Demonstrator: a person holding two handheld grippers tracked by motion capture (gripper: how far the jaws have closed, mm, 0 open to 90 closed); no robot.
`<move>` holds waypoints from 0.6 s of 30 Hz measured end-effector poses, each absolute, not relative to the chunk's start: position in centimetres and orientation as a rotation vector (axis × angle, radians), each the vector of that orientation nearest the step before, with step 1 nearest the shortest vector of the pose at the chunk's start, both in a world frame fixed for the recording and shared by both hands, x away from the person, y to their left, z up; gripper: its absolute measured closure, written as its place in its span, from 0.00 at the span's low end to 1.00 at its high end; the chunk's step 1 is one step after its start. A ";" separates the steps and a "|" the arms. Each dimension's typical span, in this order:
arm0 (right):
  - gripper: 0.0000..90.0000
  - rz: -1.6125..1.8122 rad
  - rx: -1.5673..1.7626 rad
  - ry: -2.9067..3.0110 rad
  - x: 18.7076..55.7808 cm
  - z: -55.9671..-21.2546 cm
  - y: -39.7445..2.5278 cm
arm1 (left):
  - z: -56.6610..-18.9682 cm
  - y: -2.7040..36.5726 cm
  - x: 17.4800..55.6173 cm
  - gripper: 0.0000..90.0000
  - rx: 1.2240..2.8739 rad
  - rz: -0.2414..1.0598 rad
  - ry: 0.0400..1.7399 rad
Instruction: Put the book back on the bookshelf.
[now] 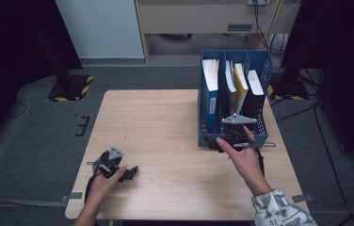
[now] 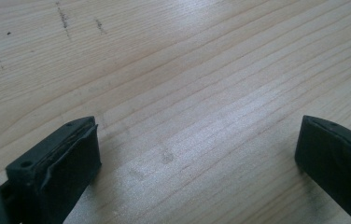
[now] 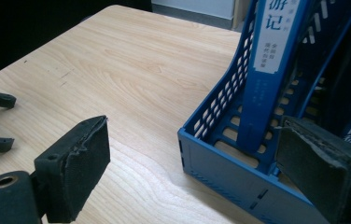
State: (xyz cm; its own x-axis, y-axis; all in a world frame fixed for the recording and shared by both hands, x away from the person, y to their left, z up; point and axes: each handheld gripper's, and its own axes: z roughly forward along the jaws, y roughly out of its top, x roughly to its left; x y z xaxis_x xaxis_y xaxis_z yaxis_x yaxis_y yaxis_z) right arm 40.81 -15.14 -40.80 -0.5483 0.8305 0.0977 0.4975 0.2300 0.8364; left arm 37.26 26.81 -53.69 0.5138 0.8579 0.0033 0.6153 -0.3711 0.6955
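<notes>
We find the right gripper (image 1: 227, 139) at the near front of the blue file rack (image 1: 261, 123), which stands at the table's (image 1: 165, 117) far right corner with several books upright in its slots. Its jaws stand wide apart and hold nothing; in the right gripper view one pad (image 3: 320, 163) sits just over the rack's front wall, the other over bare wood. The blue-spined book (image 3: 267, 70) in the leftmost slot stands closest to that jaw. The left gripper (image 1: 129, 174) rests well apart, near the table's front left, jaws likewise wide and empty.

Risks noted: closing here may clamp the rack wall instead of a spine, dragging the rack off the near table edge. A book pulled at an angle could jam in its slot. We cannot tell how tightly the books are packed.
</notes>
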 end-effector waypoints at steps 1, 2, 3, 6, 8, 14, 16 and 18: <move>0.12 1.244 1.227 2.141 40.7 -40.9 -15.0 | -53.7 26.8 37.3 0.00 2.115 0.488 1.196; 0.12 1.244 1.227 2.141 40.7 -40.9 -15.0 | -53.7 26.8 37.3 0.00 2.115 0.488 1.196; 0.12 1.241 1.222 2.148 40.7 -41.0 -14.8 | -53.7 26.8 37.3 0.00 2.114 0.489 1.197; 0.12 1.240 1.218 2.157 40.5 -41.0 -14.3 | -53.7 26.8 37.3 0.00 2.114 0.488 1.197; 0.12 1.242 1.207 2.169 40.3 -41.0 -13.7 | -53.7 26.8 37.3 0.00 2.114 0.488 1.197; 0.11 1.247 1.145 2.222 40.0 -41.1 -11.6 | -53.7 26.8 37.3 0.00 2.115 0.488 1.196; 0.11 1.248 1.141 2.228 39.9 -41.1 -11.3 | -53.7 26.8 37.3 0.00 2.115 0.488 1.196; 0.11 1.253 1.120 2.250 39.8 -41.3 -10.1 | -53.7 26.8 37.3 0.00 2.115 0.487 1.196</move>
